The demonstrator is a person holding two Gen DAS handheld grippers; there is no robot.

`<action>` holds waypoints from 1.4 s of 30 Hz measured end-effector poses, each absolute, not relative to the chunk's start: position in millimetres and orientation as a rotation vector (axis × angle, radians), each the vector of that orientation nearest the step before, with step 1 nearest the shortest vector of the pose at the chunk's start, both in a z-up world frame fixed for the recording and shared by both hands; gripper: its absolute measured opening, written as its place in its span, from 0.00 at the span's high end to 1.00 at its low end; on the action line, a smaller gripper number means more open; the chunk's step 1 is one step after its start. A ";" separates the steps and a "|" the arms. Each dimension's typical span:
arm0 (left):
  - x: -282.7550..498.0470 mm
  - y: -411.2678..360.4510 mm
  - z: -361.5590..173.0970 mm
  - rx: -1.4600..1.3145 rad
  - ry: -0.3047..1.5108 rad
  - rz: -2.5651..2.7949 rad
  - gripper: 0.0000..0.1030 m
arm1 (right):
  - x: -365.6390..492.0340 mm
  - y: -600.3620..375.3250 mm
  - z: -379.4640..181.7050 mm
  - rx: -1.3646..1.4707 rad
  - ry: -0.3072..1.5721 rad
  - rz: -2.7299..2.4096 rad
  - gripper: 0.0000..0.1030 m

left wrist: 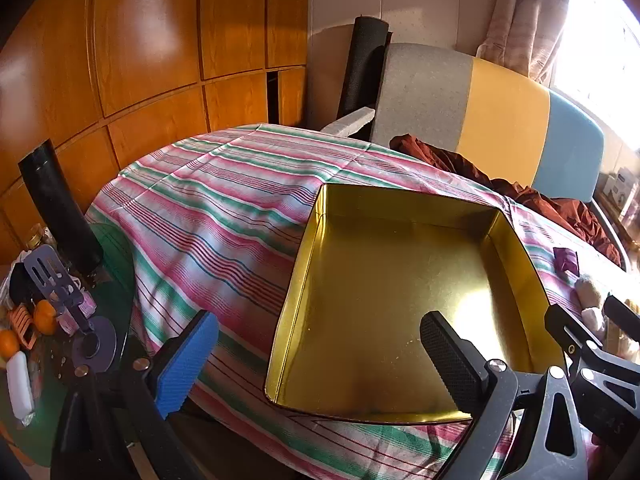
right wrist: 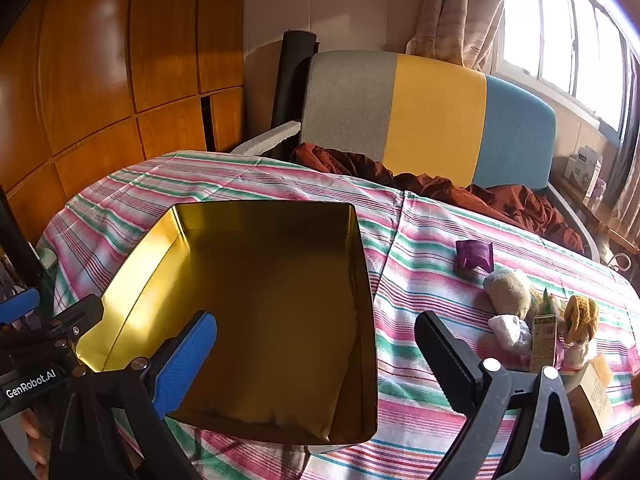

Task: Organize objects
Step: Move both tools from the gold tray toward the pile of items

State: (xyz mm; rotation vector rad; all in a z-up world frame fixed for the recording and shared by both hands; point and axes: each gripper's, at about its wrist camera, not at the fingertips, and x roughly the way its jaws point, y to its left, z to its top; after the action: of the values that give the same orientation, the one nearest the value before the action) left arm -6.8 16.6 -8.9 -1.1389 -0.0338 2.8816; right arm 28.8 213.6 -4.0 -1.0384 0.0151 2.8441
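An empty gold tin box (left wrist: 384, 304) sits on the striped tablecloth (left wrist: 208, 208); it also shows in the right wrist view (right wrist: 256, 312). My left gripper (left wrist: 320, 360) is open and empty, above the tin's near left edge. My right gripper (right wrist: 316, 360) is open and empty, above the tin's near right corner. A purple packet (right wrist: 474, 258), a beige plush toy (right wrist: 508, 290), a white sock-like bundle (right wrist: 510, 330), a green carton (right wrist: 544, 344) and a yellow knitted toy (right wrist: 580, 316) lie right of the tin. The purple packet (left wrist: 566, 259) shows in the left view too.
A side table at left holds a purple slotted spatula (left wrist: 60, 280), oranges (left wrist: 44, 316) and a white bar (left wrist: 20, 388). A sofa (right wrist: 432, 120) with a red-brown cloth (right wrist: 440, 188) stands behind the table. A black roll (left wrist: 60, 216) leans at left.
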 end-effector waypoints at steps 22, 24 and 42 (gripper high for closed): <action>-8.3 48.4 -9.2 -1.139 0.091 2.809 0.01 | 35.3 246.4 -2.9 -1.008 0.051 2.819 0.01; -8.7 52.3 -10.1 -1.140 0.104 2.792 0.01 | 36.2 250.6 -3.5 -1.009 0.056 2.811 0.01; -1.4 125.7 -7.8 -1.097 0.190 2.377 0.00 | 76.1 380.8 8.8 -0.954 0.316 2.623 0.01</action>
State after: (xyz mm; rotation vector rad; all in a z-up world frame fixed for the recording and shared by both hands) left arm -1.4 125.7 -7.8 -1.0970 0.1899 2.3772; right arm 76.1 380.8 8.8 -0.9537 0.3163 2.6225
